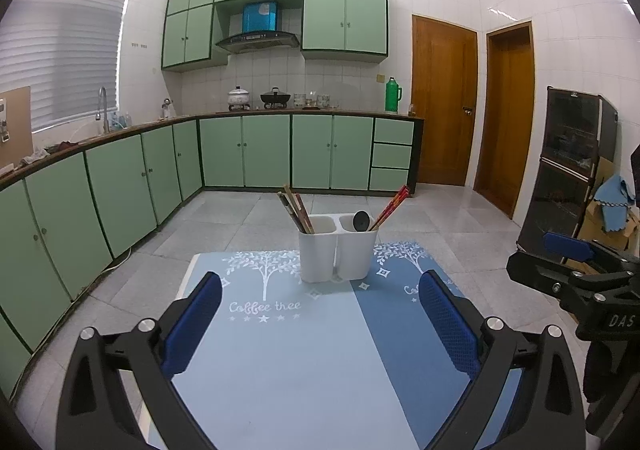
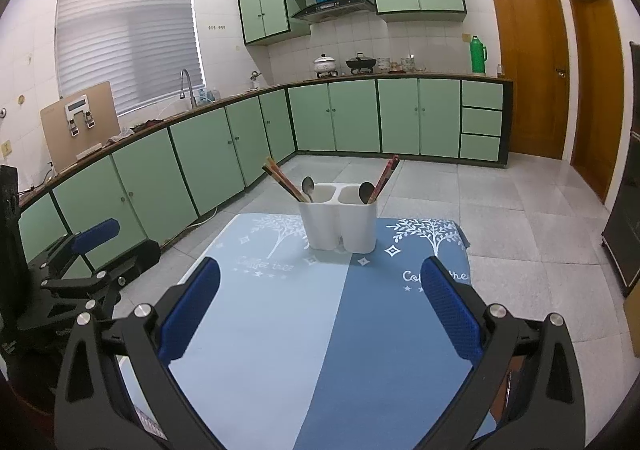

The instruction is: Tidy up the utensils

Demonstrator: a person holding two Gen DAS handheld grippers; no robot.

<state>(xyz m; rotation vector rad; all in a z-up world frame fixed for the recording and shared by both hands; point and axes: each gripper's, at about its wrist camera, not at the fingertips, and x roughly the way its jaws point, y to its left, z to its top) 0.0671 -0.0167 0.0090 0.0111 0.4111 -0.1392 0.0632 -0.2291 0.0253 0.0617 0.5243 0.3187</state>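
Nearest to me, the left claw (image 1: 320, 322) and the right claw (image 2: 320, 306) both hang spread wide above the blue cloth (image 2: 360, 330) on the counter, blue pads far apart, nothing between them. Farther along the cloth stands the white two-cup holder (image 2: 340, 226), near the far edge. Its left cup carries dark chopsticks (image 2: 280, 180) and a spoon (image 2: 308, 188); the right cup has a dark spoon (image 2: 366, 192) and reddish chopsticks (image 2: 386, 174) leaning outward. I judge the sticks light, stiff and thin, likely to slip or twist in a pinch, so they are best taken on the bare shaft above the rim, several at once or one cleanly. The spoons look smooth and likely slippery; only their bowls poke up, a poor place to grip. The holder itself seems light enough to tip if a utensil drags on its wall. Nothing lies between claws and holder. Beyond are the tiled floor (image 2: 500, 210) and green cabinets (image 2: 400, 118).
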